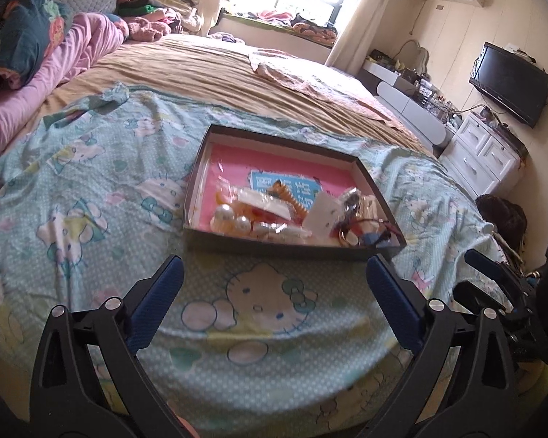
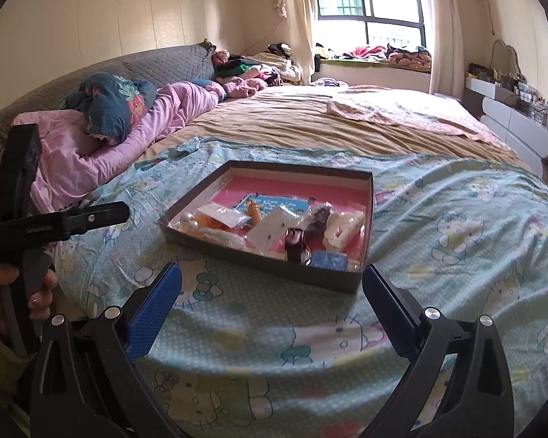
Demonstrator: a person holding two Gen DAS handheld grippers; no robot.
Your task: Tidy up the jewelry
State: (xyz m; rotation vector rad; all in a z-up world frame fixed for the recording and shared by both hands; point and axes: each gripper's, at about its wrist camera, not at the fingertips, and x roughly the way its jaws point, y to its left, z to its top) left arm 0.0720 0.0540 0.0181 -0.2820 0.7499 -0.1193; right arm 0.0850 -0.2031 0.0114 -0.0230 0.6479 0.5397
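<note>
A shallow dark box with a pink inside [image 1: 215, 138] [image 2: 369, 197] lies on the bed's Hello Kitty blanket. It holds a heap of jewelry and hair pieces: pearl beads [image 1: 227, 217] [image 2: 188, 221], an orange spiral tie [image 1: 290, 197] [image 2: 255, 212], white cards [image 1: 323, 215] [image 2: 274, 230], a white claw clip [image 2: 341, 228] and a dark ring piece [image 2: 296, 244]. My left gripper [image 1: 276, 292] is open and empty, just short of the box's near wall. My right gripper [image 2: 272, 297] is open and empty, near the box's front corner.
The blue Hello Kitty blanket [image 1: 91, 197] [image 2: 456, 241] covers the near bed, a tan sheet [image 1: 219, 73] behind it. Pink bedding and pillows [image 2: 102, 138] lie at the left. A white dresser [image 1: 486, 153] and TV [image 1: 507, 84] stand to the right.
</note>
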